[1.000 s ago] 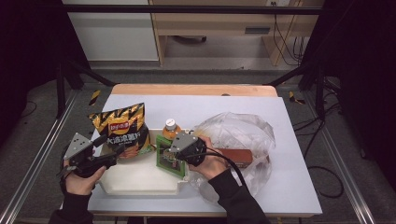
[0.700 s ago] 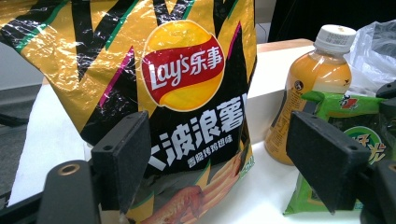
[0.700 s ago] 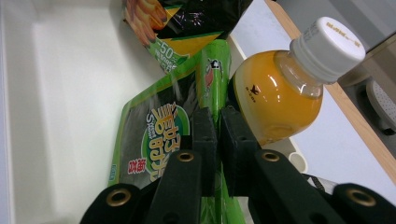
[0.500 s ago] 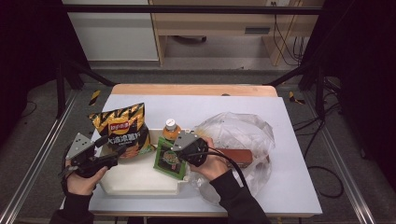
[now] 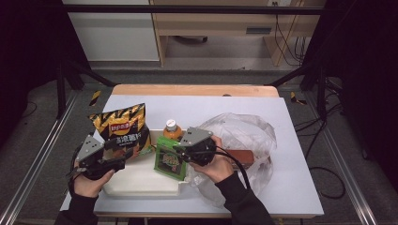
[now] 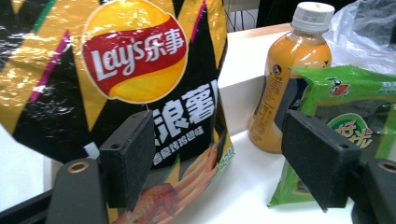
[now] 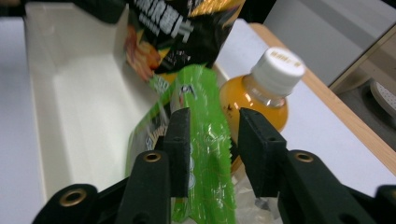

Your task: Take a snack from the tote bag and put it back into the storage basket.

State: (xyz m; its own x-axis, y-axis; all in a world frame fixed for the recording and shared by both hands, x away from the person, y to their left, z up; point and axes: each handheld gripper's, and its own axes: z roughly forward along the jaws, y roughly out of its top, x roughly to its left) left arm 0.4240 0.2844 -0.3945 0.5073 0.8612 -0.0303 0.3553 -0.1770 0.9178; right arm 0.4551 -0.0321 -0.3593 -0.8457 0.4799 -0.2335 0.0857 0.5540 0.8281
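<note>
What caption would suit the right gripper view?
Tongs just opening around a green snack packet over a white tray, orange drink bottle behind.

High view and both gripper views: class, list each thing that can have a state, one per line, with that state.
Chip bag: sealed, upright in the white tray.
Juice bottle: capped, upright.
Green packet: sealed, standing in the tray.
Clear plastic bag: crumpled, lying on the table.
Left tongs: open, empty.
Right tongs: just opening, packet between.

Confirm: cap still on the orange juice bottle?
Yes, the left gripper view shows a white cap seated on the neck of the orange juice bottle, which stands beside the green snack packet.
</note>
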